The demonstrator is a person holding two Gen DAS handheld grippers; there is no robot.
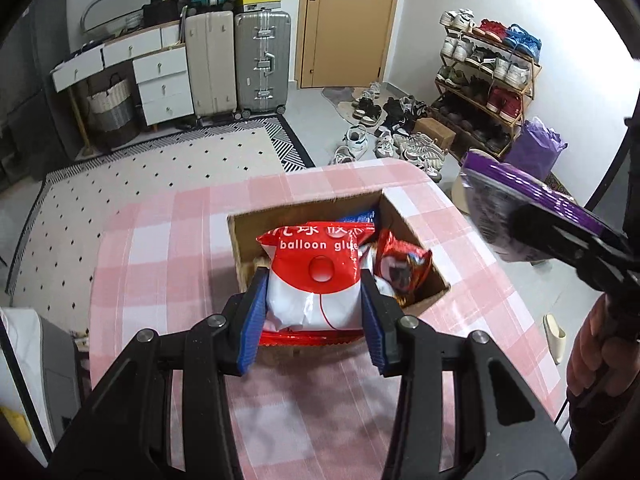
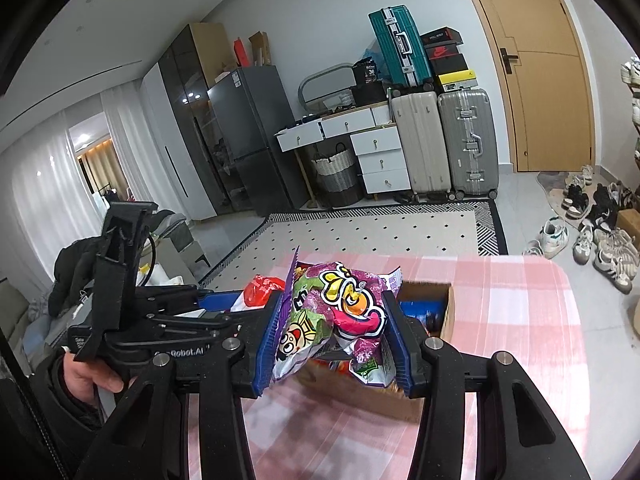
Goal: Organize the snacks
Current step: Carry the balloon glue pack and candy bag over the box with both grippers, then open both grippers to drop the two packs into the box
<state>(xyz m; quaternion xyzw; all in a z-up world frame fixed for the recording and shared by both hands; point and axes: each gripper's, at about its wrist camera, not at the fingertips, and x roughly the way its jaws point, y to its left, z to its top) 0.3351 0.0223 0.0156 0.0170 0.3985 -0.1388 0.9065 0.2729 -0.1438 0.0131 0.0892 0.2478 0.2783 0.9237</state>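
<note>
My left gripper point(image 1: 314, 304) is shut on a red and white snack bag marked "balloon glue" point(image 1: 316, 276), held over the open cardboard box point(image 1: 404, 216) on the pink checked table point(image 1: 168, 256). A red snack packet point(image 1: 402, 268) and a blue one point(image 1: 362, 215) lie in the box. My right gripper point(image 2: 334, 330) is shut on a purple and green cartoon snack bag point(image 2: 332, 312), held above the box's near edge point(image 2: 448, 312). In the left wrist view that purple bag point(image 1: 504, 204) shows at the right, above the table.
The table's far edge drops to a dotted rug point(image 1: 152, 176). Suitcases point(image 1: 262, 60), white drawers point(image 1: 160, 80) and a door point(image 1: 348, 20) stand at the back. A shoe rack point(image 1: 488, 80) and loose shoes point(image 1: 396, 136) are at the right.
</note>
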